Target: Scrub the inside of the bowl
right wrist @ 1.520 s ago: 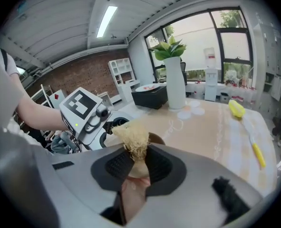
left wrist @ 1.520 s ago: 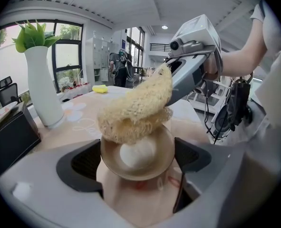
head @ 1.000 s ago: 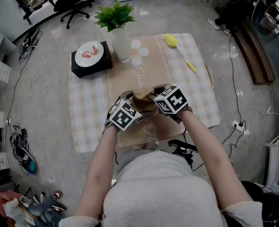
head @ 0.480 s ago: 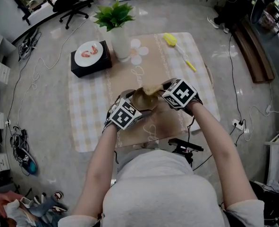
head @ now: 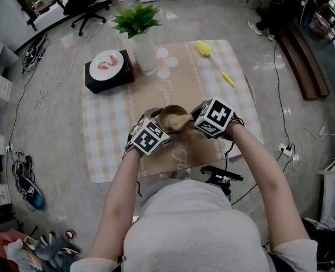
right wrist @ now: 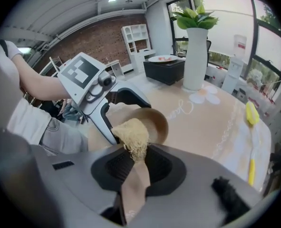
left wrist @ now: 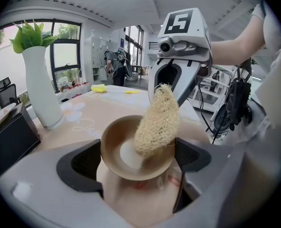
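Bowl: the brown bowl [head: 168, 117] was held just above the near part of the table [head: 241, 112], its mouth turned up and partly toward the person's right, its pale bottom showing
Left gripper: the left gripper [left wrist: 138, 163] had its jaws spread wide with the bowl clamped between them, one pad on each side of it
Right gripper: the right gripper [right wrist: 135, 163] was closed tight on the flat tail of a straw-coloured scrubber [right wrist: 130, 134]
Scrubber: its bushy end reached over the rim and lay against the inner wall on the bowl's right side, down toward the bottom
Done so far: the scrubbing looked to be under way, since bowl and scrubber were both in hand and touching inside the bowl
Cannot tell: how much of the inner wall had been gone over; no dirt or suds showed either way
Left to do: likely the left and far inner wall and the bottom, then setting both things down
Elsewhere: a yellow brush [head: 215, 58] lay well apart at the far side of the table, near a white vase [head: 144, 52]
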Tool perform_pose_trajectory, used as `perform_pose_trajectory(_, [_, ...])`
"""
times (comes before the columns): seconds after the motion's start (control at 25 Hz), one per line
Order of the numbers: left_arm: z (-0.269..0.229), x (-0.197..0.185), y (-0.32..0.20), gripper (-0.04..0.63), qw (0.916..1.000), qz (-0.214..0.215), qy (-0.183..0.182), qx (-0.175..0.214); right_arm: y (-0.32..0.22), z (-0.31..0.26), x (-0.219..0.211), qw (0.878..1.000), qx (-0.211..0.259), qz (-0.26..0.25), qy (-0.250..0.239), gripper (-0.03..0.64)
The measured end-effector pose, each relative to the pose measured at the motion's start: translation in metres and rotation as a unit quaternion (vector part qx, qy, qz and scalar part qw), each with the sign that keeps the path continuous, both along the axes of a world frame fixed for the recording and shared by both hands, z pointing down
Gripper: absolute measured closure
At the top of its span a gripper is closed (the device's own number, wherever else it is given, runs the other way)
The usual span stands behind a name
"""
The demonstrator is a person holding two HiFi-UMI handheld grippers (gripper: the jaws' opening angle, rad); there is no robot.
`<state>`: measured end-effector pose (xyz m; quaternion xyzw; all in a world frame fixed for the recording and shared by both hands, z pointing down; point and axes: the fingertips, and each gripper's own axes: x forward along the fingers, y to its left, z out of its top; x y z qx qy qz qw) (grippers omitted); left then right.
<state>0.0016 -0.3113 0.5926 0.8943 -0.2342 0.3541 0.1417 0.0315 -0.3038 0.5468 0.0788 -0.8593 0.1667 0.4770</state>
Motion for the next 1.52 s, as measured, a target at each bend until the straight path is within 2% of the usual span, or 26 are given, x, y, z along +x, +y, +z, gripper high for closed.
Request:
perform_pose_trajectory(0.16, [-0.003, 0.001, 0.002, 0.102, 1.0, 0.005, -0.004, -0.002, 0.007, 0.001, -0.014, 1.0, -0.019, -0.01, -0.018, 0.543])
perform_pose_trajectory(0.36, [-0.001, 0.001, 0.001, 0.101, 0.9999, 0.009, -0.006, 0.0, 0.002, 0.002, -0.03, 1.0, -0.015, -0.01, -0.025, 0.543])
perform_pose_trajectory(0.56, [-0.002, 0.002, -0.001, 0.103, 0.9999, 0.01, -0.006, 0.002, -0.017, 0.017, -0.036, 1.0, 0.017, 0.024, 0.002, 0.544])
perform_pose_trajectory(0.76, [-0.002, 0.001, 0.001, 0.103, 0.9999, 0.012, -0.008, 0.0, -0.035, 0.012, -0.036, 0.996, 0.078, 0.04, 0.006, 0.543])
perform_pose_trajectory(0.88, [-0.001, 0.0, 0.003, 0.102, 0.9999, 0.011, -0.01, -0.006, -0.038, 0.007, -0.033, 0.992, 0.127, 0.0, 0.018, 0.543])
perform_pose_trajectory(1.0, [-0.001, 0.001, 0.001, 0.103, 0.9999, 0.012, -0.008, -0.002, -0.042, 0.006, -0.027, 0.98, 0.184, -0.053, 0.048, 0.543])
perform_pose_trajectory(1.08, [0.0, 0.001, 0.0, 0.103, 0.9999, 0.01, -0.007, 0.0, -0.043, 0.006, -0.024, 0.975, 0.199, -0.075, 0.058, 0.543])
perform_pose_trajectory(1.28, [-0.002, 0.001, 0.001, 0.104, 0.9999, 0.013, -0.009, -0.002, -0.039, 0.006, -0.019, 0.968, 0.195, -0.135, 0.086, 0.545])
perform_pose_trajectory(1.52, [-0.001, 0.001, 0.002, 0.104, 0.9998, 0.015, -0.012, -0.004, -0.029, 0.01, -0.02, 0.965, 0.149, -0.18, 0.12, 0.545])
